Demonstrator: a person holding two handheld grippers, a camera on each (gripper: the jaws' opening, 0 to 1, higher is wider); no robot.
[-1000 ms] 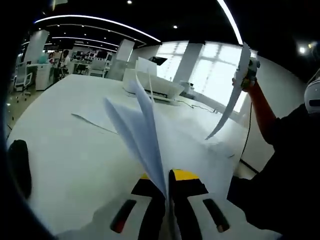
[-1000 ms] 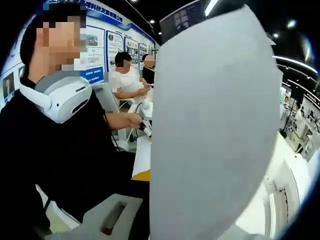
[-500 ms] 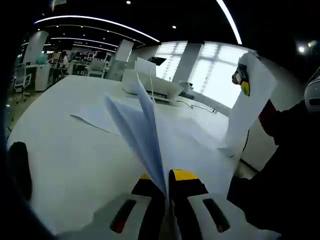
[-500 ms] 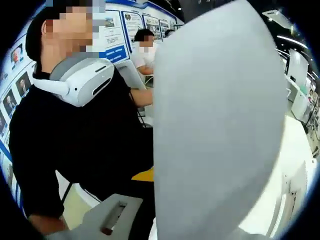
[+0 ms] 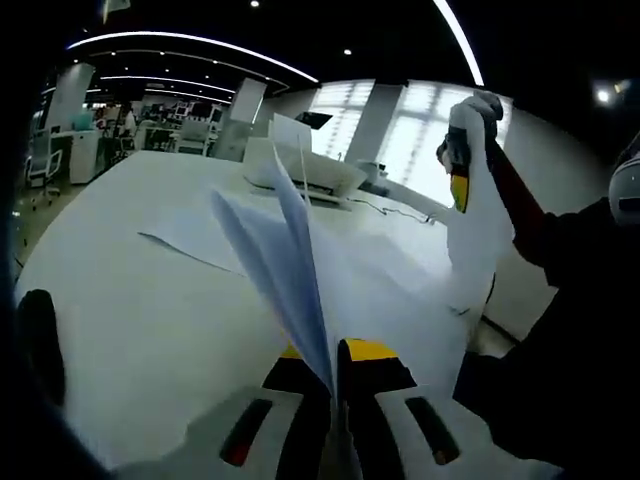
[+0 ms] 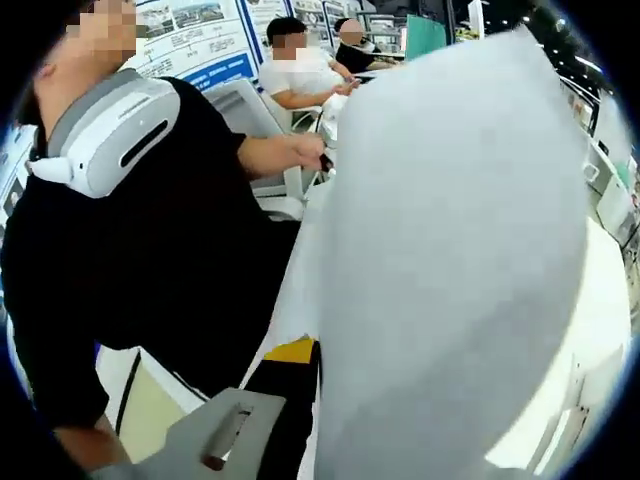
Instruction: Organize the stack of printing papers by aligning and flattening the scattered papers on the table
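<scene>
In the left gripper view my left gripper is shut on a few white sheets that stand up from its jaws and fan apart over the white table. One more sheet lies flat beyond them. At the upper right, my right gripper holds a hanging sheet whose lower edge reaches the papers on the table. In the right gripper view that sheet rises from my right gripper and hides the right-hand jaw.
A white printer stands at the table's far side with a cable running off to its right. A dark object sits at the left edge. The person in black wears white headphones; other people sit behind.
The right gripper has swung its sheet from edge-on to facing the left view and moved a little left. The left gripper and its sheets have stayed put.
</scene>
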